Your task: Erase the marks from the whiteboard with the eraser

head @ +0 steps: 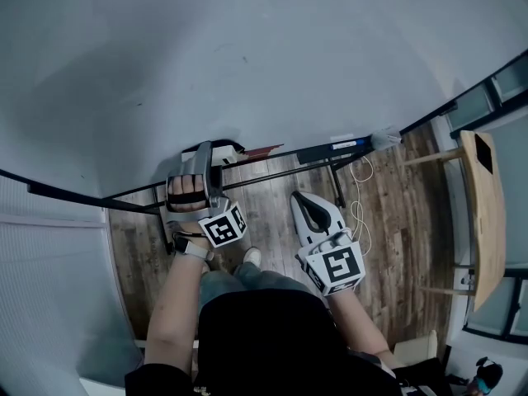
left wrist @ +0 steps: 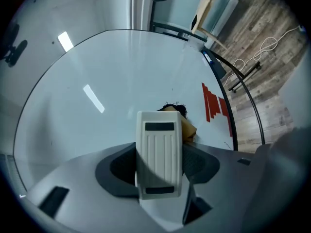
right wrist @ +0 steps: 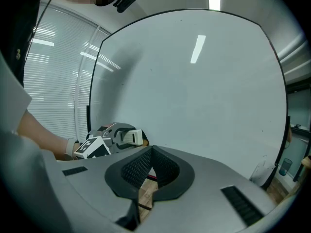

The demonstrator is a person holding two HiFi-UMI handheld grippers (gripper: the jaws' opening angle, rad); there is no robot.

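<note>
Left tool [left wrist: 159, 171] pinches the eraser [left wrist: 159, 144] across its sides, likely light, stiff plastic, a sure hold, low on the whiteboard [left wrist: 97, 72] near red marks [left wrist: 214, 103]. Right tool [right wrist: 150, 154] hangs pressed together, empty.

wood-plank floor [head: 272, 213] with a white cable [head: 360, 213], a pale wooden table [head: 483, 213], white window blinds [right wrist: 53, 81].

Eraser [left wrist: 159, 154] covers most of a dark smudge [left wrist: 176, 107] behind it; we can't tell if it's ink. Whiteboard [head: 247, 56] runs off head view's top & sides. Red strips [left wrist: 214, 103]: too warped for us to ID.
</note>
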